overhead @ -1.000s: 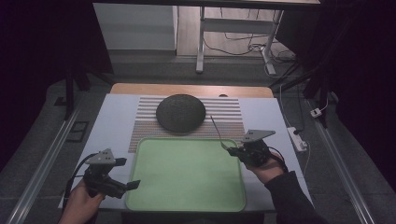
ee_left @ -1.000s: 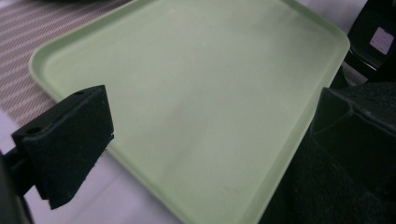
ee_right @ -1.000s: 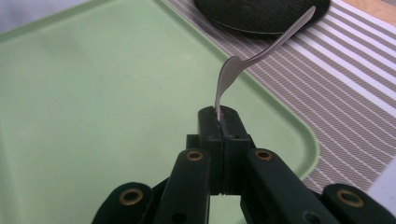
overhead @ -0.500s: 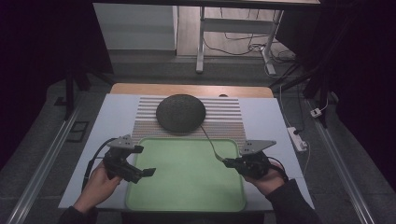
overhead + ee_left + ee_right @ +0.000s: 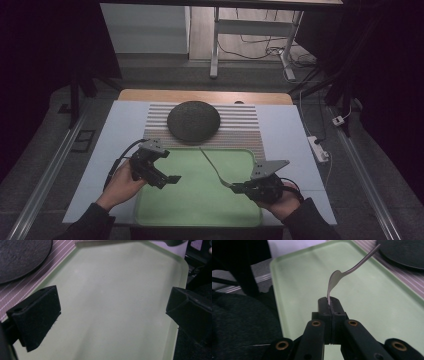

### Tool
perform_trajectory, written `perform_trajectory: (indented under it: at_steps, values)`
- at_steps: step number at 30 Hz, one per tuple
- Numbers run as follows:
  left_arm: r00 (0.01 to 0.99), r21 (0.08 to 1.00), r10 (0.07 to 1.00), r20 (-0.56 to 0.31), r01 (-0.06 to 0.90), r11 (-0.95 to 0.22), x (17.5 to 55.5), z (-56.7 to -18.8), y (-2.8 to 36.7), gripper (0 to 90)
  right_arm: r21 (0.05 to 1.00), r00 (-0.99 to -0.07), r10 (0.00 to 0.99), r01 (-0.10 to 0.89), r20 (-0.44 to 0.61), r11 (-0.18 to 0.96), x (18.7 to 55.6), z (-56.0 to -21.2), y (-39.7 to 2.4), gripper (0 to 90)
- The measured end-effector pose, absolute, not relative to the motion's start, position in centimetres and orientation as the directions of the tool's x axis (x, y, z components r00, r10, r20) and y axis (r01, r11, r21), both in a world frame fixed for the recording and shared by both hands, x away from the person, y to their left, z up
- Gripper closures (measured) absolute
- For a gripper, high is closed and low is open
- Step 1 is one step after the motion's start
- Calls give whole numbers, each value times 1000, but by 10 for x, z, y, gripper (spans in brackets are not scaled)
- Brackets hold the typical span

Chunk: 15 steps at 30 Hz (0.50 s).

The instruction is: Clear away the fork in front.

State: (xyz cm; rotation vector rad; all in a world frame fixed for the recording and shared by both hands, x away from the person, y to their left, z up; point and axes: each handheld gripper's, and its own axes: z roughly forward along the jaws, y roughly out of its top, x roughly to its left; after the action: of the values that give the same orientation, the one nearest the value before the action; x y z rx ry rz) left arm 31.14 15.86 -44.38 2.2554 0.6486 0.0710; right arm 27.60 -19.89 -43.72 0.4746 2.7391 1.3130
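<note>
The right gripper (image 5: 235,187), near right over the green tray (image 5: 200,210), is clamped on the bowl of a spoon (image 5: 334,281), its handle pointing far toward the dark round mat (image 5: 193,120). The left gripper (image 5: 172,179), jaws apart and empty, hovers at the tray's left. The carrying step seems underway; next likely calls for lowering the spoon flat onto the tray.

So the high view sits above the person's side, looking forward and down over the whole tabletop (image 5: 120,125), fairly far off. The left gripper view rides low, close over the green tray (image 5: 120,290), facing along its own jaws. The right gripper view is just as close, skimming that tray (image 5: 299,277) too. All three share the tray and the dark round mat (image 5: 193,120) beyond it
</note>
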Motion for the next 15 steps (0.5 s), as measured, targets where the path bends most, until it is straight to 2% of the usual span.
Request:
perform_trajectory:
  at_steps: [3,8,15]
  values:
    - [885,705,440,-156,411,-578,317,-442,154,1,773,-959,272,231,79,591,272,-438,-194,899]
    - [926,695,361,-111,332,-637,322,-442,141,0,766,-972,217,206,89,609,266,-439,-187,899]
    - [959,669,268,-96,262,-696,321,-448,124,17,754,-987,127,156,97,638,262,-441,-180,899]
